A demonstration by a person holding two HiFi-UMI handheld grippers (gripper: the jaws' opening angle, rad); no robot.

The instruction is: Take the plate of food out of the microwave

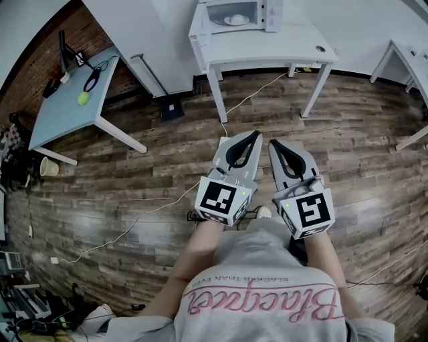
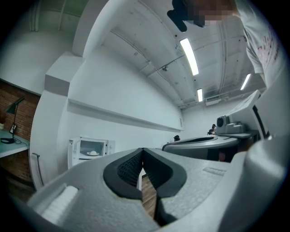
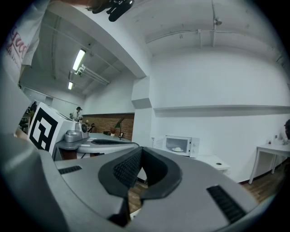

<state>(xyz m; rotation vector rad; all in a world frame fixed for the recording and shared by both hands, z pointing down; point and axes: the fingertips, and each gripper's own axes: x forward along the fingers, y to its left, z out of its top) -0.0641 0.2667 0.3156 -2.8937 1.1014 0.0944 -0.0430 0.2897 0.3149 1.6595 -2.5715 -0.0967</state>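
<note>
White table (image 1: 267,50) is standing well ahead across the wood floor (image 1: 154,167), and the microwave (image 1: 241,13) on it is getting cut off by the head view's top edge, while the 2 gripper views are showing it whole but tiny. Left gripper (image 1: 253,135) and right gripper (image 1: 274,143) are hanging side by side, well apart from it, both jaw pairs closed tip to tip on nothing. Plate of food (image 1: 235,19) is sitting inside the microwave, the food reading only as a pale lump.

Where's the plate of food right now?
Head view, top centre: the plate of food sits inside the microwave, which stands on the white table straight ahead.
</note>
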